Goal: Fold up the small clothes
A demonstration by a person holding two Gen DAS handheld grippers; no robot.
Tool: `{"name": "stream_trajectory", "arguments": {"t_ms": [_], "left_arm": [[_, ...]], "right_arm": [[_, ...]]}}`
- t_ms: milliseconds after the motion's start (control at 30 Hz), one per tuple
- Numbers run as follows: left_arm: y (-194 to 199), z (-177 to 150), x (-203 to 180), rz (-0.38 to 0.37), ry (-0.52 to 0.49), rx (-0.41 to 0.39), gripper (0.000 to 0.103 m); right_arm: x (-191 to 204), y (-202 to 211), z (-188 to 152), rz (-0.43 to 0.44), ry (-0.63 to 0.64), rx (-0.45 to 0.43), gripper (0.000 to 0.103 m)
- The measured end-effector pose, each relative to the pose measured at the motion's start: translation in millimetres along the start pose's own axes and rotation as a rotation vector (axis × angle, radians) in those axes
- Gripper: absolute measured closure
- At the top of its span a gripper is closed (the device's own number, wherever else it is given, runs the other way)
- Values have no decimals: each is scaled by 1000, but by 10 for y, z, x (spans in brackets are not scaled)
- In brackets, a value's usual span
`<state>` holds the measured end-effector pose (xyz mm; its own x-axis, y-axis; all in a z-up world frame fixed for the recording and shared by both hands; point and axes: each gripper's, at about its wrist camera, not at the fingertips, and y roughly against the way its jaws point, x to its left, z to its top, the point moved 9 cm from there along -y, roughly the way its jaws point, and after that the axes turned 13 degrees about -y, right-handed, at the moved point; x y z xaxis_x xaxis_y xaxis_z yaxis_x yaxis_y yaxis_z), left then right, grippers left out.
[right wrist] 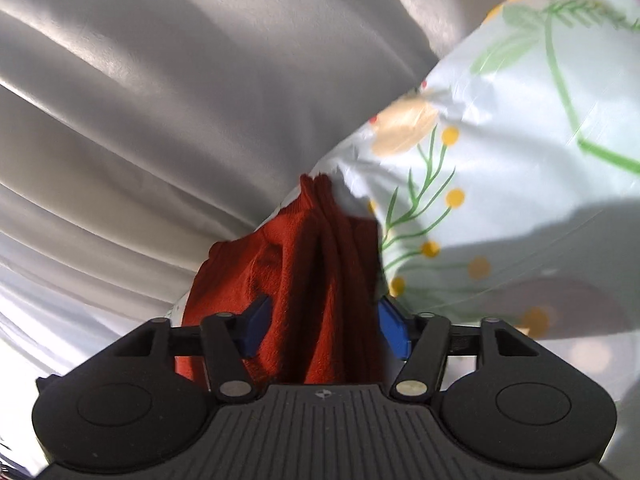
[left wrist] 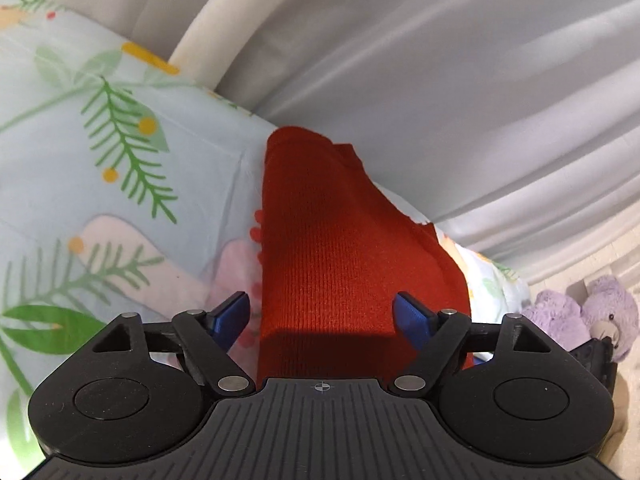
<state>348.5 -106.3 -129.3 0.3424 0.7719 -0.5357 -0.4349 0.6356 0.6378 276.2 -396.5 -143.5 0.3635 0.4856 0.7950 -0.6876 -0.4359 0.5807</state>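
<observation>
Red ribbed-knit garment (left wrist: 320,240) lies on a pale blue sheet printed with green fronds and yellow berries (left wrist: 80,184), close to the sheet's far edge, with grey pleated curtain fabric (left wrist: 460,80) behind it. In the left wrist view the knit shows as a smooth, narrow, long panel with a clean straight left edge, which suggests at least one lengthwise fold is already in place. A purple plush toy (left wrist: 588,316) sits off to the right of that view, well apart from the work.

Left gripper (left wrist: 322,316): blue pads spread wide, one on each side of the panel, neither visibly pinching cloth. Judged as released, straddling the near end of the garment.

Right gripper (right wrist: 320,328): blue pads (right wrist: 394,332) also apart, with bunched vertical folds of the same red knit (right wrist: 320,272) standing between them. Whether the pads press the cloth cannot be settled from this angle; the gap looks too wide for a firm pinch, so probably not holding.

Progress estimate: partway. The left end looks flat and squared; the end seen by the right camera is gathered and ridged, not laid flat. Remaining, as judged: smooth that bunched end, then fold the long strip crosswise into a compact packet.
</observation>
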Motion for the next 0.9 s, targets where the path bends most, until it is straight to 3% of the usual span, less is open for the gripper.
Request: {"name": "stream_trajectory", "arguments": {"t_ms": [167,367,467,600,900], "left_arm": [[-124,-60,5,-51,54,33,26],[-158,-52,32,-52,58,38,36],[-155,-46,57,-53,66,37,42],[-89,-40,13,-51,43,17,53],[399,49,-157,-82,11,-42,61]], "right_arm": [[35,-174,-69,6,-7,60,44],[28,-248,-45,77,-88,112,43],[110,-303,-95,79,-50,120,51],[135,-348,-113,63,-48,95,72],[637,-134,-328,85,82,44,76]]}}
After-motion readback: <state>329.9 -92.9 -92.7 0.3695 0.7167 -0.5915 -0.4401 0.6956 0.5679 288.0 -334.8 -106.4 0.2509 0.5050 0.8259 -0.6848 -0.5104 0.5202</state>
